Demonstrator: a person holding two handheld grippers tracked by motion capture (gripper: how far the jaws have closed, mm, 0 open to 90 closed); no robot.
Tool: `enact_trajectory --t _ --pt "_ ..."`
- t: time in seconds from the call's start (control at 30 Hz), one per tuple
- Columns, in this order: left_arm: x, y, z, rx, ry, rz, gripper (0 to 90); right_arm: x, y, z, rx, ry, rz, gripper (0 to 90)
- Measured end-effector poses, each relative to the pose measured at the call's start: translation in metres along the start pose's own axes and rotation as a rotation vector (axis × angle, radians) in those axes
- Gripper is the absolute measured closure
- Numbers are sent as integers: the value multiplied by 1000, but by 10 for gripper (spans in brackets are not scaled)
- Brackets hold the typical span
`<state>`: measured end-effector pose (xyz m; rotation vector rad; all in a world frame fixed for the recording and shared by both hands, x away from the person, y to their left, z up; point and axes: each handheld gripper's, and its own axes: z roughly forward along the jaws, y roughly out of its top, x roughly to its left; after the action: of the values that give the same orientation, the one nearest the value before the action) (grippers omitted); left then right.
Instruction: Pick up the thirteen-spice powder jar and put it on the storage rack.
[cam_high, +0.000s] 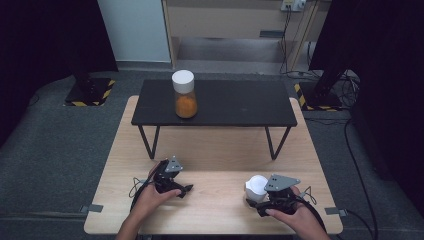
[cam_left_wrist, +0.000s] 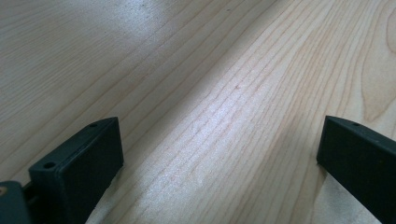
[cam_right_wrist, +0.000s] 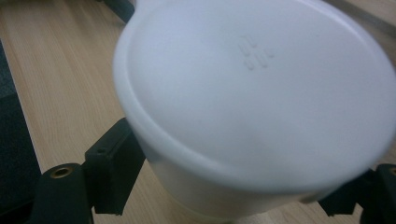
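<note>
At lower right, the right hand-held gripper (cam_right_wrist: 233, 186) clamps a white container (cam_right_wrist: 261, 107); the left hand-held gripper (cam_left_wrist: 219, 158) rests wide open, empty, on the counter (cam_left_wrist: 196, 70).

The left hand (cam_high: 150, 200) holds the left gripper (cam_high: 186, 189) low at the near left, jaws spread wide and empty. At the near right, the right hand (cam_high: 292, 216) holds the right gripper (cam_high: 250, 200), jaws apparently clamped on a white container (cam_high: 256, 187)
</note>
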<state>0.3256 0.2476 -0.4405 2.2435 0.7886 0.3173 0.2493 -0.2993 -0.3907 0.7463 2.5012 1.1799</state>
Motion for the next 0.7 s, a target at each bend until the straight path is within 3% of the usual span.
enact_trajectory --t 0.23,0.7 --pt "0 0 0 0 0 0 0 2 0 2 4 -12 -4 308" --pt "0 0 0 0 0 0 0 5 2 0 8 -17 1 313"
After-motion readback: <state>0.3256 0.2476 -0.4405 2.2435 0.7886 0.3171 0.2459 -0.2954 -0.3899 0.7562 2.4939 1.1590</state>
